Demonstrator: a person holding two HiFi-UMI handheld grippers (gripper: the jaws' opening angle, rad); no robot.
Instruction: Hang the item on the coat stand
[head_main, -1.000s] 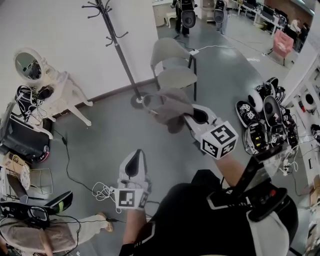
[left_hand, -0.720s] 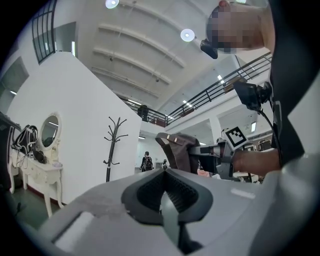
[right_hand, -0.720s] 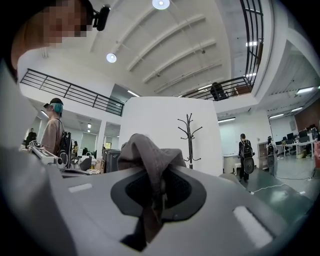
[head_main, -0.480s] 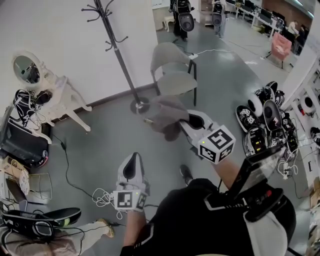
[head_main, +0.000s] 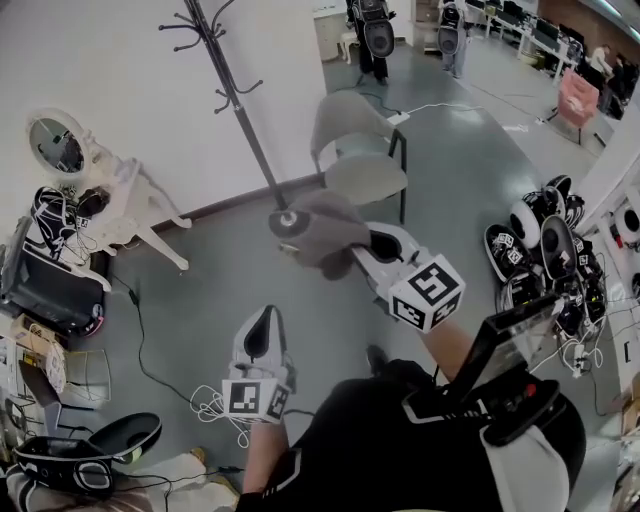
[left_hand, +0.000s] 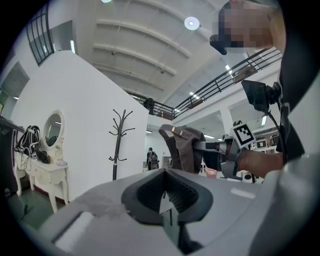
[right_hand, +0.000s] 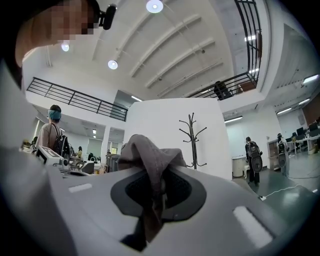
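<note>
A: The item, where is it?
B: Grey cap (head_main: 320, 225), soft cloth, held up off the floor (head_main: 210, 280) at the tip of the right gripper (head_main: 362, 248). Not yet on the coat stand (head_main: 235, 95).

A: And the grip?
B: In the right gripper view the jaws are pinched narrow on a fold of the cap. The rest of the cloth is humped over the jaw tips.

A: The other claw?
B: The left gripper (head_main: 264, 330) is nearer and to the left, clear of the cap. Its jaws are closed together with nothing between them.

A: The stand?
B: Black and upright against the white wall (head_main: 120, 60), far and left of the cap. In the right gripper view it stands beyond the cap, a little to the right, not touching it.

A: Surroundings?
B: A grey chair (head_main: 362, 150) just beyond the cap. A white dressing table (head_main: 130, 195) with an oval mirror (head_main: 55, 143) along the left wall. Black-and-white gear (head_main: 545, 235) heaped on the floor at right.
</note>
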